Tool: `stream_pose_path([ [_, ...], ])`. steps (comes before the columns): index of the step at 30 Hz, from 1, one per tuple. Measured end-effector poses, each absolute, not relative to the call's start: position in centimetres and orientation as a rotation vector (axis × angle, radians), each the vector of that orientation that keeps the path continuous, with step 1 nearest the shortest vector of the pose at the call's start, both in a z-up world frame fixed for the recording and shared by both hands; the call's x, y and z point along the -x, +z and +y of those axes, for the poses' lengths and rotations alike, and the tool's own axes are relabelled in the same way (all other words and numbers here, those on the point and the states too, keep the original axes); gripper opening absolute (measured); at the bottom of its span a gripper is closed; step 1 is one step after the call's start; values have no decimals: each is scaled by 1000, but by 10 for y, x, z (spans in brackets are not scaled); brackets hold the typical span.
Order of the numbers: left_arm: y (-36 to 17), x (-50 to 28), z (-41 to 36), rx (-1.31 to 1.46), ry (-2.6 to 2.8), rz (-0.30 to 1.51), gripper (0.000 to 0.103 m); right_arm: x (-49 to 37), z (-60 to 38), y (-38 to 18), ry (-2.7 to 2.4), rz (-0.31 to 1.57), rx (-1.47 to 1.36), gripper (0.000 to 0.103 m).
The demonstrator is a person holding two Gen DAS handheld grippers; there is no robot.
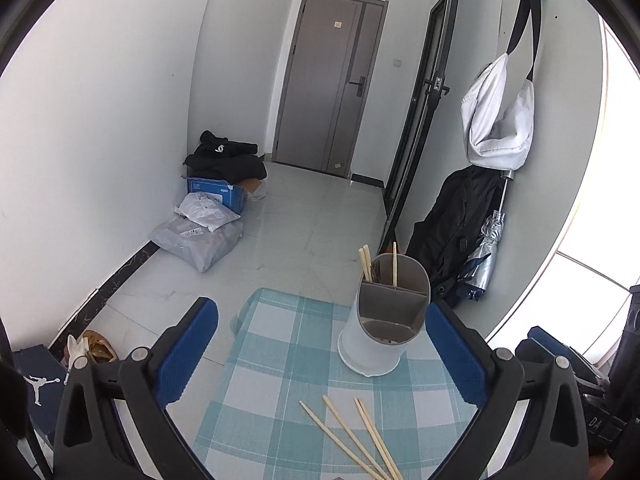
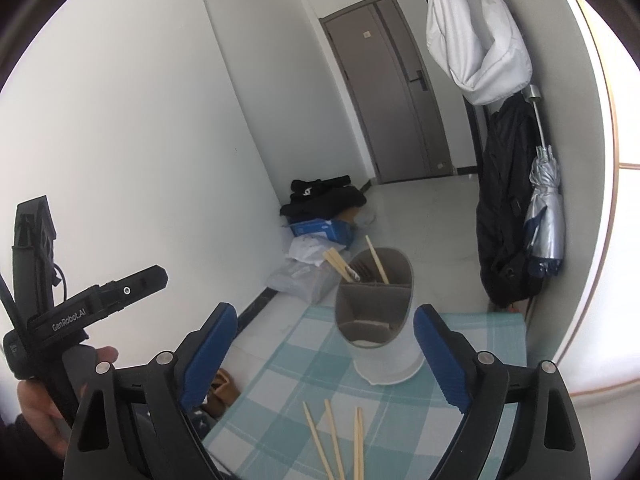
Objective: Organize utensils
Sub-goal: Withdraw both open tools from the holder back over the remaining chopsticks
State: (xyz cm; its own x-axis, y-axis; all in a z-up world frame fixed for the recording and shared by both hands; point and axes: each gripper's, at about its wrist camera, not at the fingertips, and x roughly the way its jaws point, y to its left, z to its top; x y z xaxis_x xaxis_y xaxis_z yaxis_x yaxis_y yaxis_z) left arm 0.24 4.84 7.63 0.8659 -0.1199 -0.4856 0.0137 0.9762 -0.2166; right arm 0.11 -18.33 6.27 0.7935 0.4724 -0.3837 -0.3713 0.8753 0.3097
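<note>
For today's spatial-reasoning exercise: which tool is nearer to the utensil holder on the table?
Hard to call; neither is clearly nearer. The left tool and right tool both hang open short of the utensil holder, above the loose chopsticks.

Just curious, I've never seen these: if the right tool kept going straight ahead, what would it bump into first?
Probably the utensil holder, standing between the open right tool's fingers; depth is hard to judge.

Checked table (image 1: 280, 360): utensil holder (image 1: 380, 344) upright, loose chopsticks (image 1: 352, 436) nr front.
</note>
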Motion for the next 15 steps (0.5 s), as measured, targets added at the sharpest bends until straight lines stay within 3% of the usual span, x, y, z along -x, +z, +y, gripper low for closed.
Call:
stream_pose_path([
  [15, 1, 11, 53, 256, -46, 599, 102, 25, -176, 1, 406, 597, -135, 92],
])
